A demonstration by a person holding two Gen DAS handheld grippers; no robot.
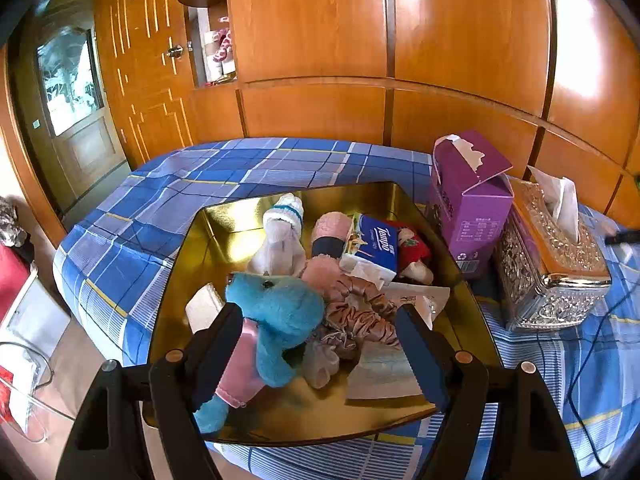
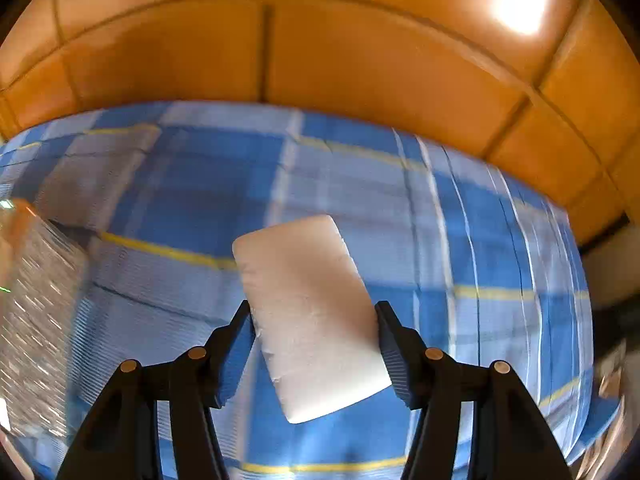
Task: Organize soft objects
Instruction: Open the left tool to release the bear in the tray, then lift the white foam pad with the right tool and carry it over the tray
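Wood-panelled cupboards [image 1: 312, 40] back a bed under a blue plaid sheet [image 1: 248, 168]. On the sheet sits a gold tray [image 1: 208, 248] heaped with soft things: a teal plush [image 1: 280, 312] at the near left, a grey-white plush [image 1: 280, 240] behind it, a pink plush [image 1: 332, 240] in the middle, a blue tissue pack [image 1: 374, 246] leaning on it, a red toy [image 1: 412, 250] at the far right, a brown scrunchie [image 1: 356, 312] and a face mask [image 1: 380, 368] at the near right. Right of the tray stand a purple box [image 1: 468, 208] and, touching it, a silver tissue box [image 1: 552, 276].

The left gripper [image 1: 320, 344] hangs over the tray's near edge with its jaws wide apart; the teal plush lies against the left finger, but nothing is pinched.

The right gripper [image 2: 314, 340] is above bare sheet, well right of the tray, its 2 fingers pressed on the sides of a white pack [image 2: 308, 312], which hangs tilted off the bed. That view is blurred.
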